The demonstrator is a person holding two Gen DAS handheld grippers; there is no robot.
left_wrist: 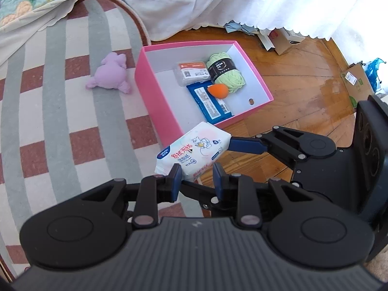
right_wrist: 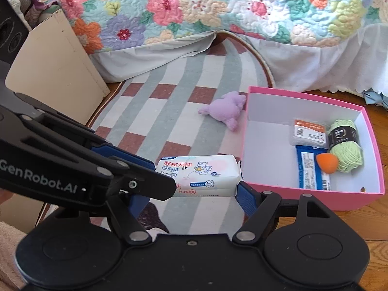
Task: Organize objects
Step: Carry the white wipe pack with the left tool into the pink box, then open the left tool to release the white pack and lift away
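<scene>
A white pack of wet wipes (right_wrist: 198,174) hangs just above the rug, by the near corner of the pink box (right_wrist: 315,200). My right gripper (right_wrist: 191,190) is shut on the pack across its length. One blue finger (left_wrist: 245,145) presses on an end. My left gripper (left_wrist: 197,178) is shut on the pack's (left_wrist: 194,150) lower edge, jaws narrow. Inside the box (left_wrist: 155,89) lie green yarn (left_wrist: 228,72), an orange sponge (left_wrist: 218,91), a blue packet (left_wrist: 211,104) and a small clear case (left_wrist: 192,72). A purple plush toy (left_wrist: 110,72) lies on the rug left of the box.
A striped, checked rug (left_wrist: 60,133) covers the floor on the left and wood floor (left_wrist: 303,92) shows on the right. A bed with a floral quilt (right_wrist: 194,7) and white skirt runs along the back. A beige board (right_wrist: 55,68) leans at the left. Cardboard scraps (left_wrist: 359,82) lie far right.
</scene>
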